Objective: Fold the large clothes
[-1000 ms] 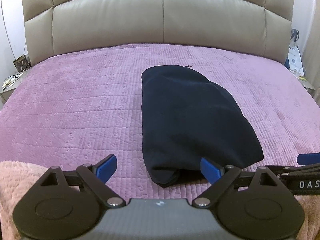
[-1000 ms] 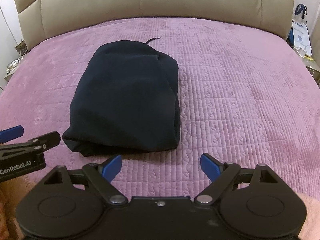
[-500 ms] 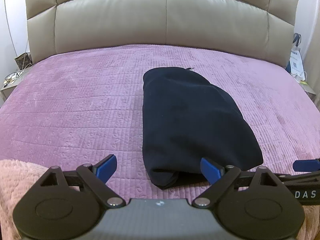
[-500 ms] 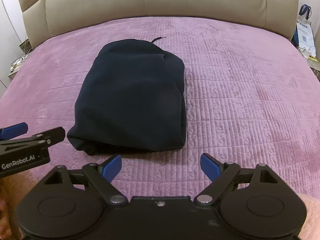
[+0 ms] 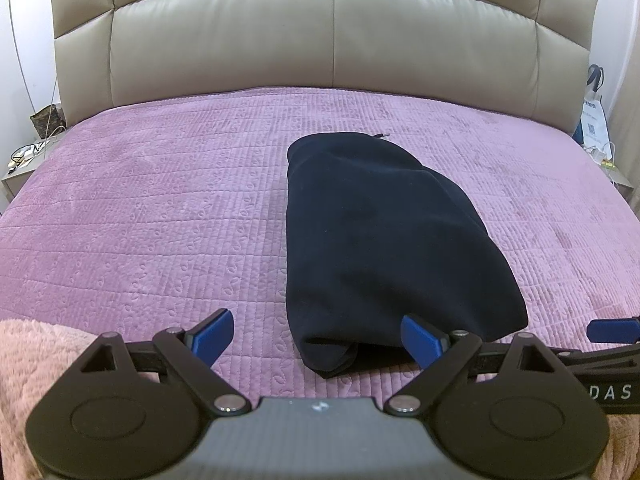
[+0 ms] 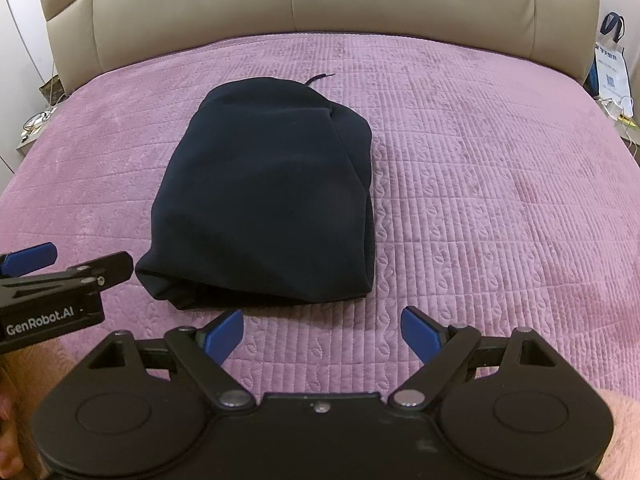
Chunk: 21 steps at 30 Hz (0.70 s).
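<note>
on the purple bedspread [image 6: 480,184] the dark garment [image 6: 272,200] lies folded into a compact bundle, a drawstring poking out at its far end. left tongs [image 5: 316,334] and right tongs [image 6: 322,330] hang spread and empty near its near edge. probably finished; only tuck the bulging near-left corner flat, pinching lightly.

Both views are evenly and softly lit, fairly bright, with no hard shadows; a thin dark shadow sits under the near edge of the garment [image 6: 268,184]. A mild sheen lies on the headboard [image 5: 320,40]. Fisheye bending curves the bed [image 5: 140,220] edges, and the corners go black. Focus is sharp throughout.
</note>
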{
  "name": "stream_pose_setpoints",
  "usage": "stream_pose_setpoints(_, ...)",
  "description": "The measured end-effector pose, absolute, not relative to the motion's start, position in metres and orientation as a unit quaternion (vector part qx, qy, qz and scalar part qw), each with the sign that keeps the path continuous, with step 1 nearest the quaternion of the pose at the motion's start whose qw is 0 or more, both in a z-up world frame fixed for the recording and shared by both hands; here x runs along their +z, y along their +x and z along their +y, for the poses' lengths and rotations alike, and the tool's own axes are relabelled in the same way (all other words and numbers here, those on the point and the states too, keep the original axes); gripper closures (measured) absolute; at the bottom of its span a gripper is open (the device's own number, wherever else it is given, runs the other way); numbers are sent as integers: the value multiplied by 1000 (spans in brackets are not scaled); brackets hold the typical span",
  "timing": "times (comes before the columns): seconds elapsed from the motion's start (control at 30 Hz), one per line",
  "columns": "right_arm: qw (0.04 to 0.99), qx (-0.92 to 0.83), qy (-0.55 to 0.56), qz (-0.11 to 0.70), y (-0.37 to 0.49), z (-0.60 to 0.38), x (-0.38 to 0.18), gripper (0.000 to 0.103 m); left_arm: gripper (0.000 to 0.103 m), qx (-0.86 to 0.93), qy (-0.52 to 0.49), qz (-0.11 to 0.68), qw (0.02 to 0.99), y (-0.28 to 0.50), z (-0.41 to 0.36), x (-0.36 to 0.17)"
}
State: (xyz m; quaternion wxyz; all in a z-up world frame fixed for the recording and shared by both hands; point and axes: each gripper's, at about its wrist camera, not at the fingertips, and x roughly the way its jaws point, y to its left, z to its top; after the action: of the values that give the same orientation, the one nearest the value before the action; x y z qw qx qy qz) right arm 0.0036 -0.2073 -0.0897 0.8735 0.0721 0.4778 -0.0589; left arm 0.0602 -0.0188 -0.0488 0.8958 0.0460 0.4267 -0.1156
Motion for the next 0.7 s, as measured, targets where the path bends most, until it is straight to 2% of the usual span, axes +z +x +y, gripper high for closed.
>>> stream_pose_setpoints(0.7,873,-55,71,480,4,-209,-91,1,11,-115,43,427,896,62,-17,-49)
